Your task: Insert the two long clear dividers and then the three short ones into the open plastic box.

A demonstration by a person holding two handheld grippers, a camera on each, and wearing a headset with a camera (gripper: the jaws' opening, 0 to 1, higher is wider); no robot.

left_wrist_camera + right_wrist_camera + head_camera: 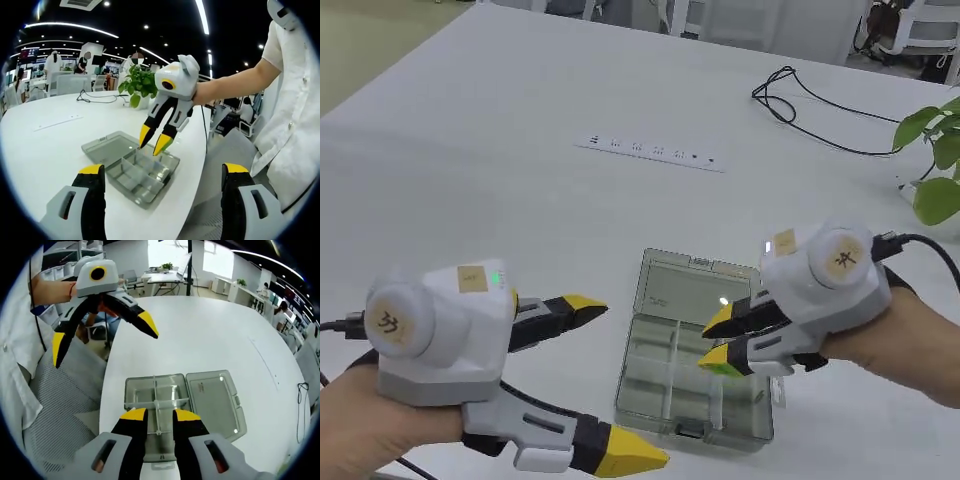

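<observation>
The open clear plastic box (692,430) lies on the white table with its lid (685,285) folded flat behind it. Clear dividers (156,402) stand crossed inside it and split it into compartments (135,172). My right gripper (715,342) hovers just over the box's right side, its jaws a narrow gap apart with nothing visibly pinched between them (160,415). My left gripper (610,380) sits left of the box, open wide and empty (162,170). The right gripper view catches the left gripper (104,335), and the left gripper view catches the right gripper (153,140).
A white power strip (650,152) lies farther back on the table. A black cable (800,100) loops at the back right, near a green plant (935,150). The table's near edge runs close to the box (112,405). People stand in the background.
</observation>
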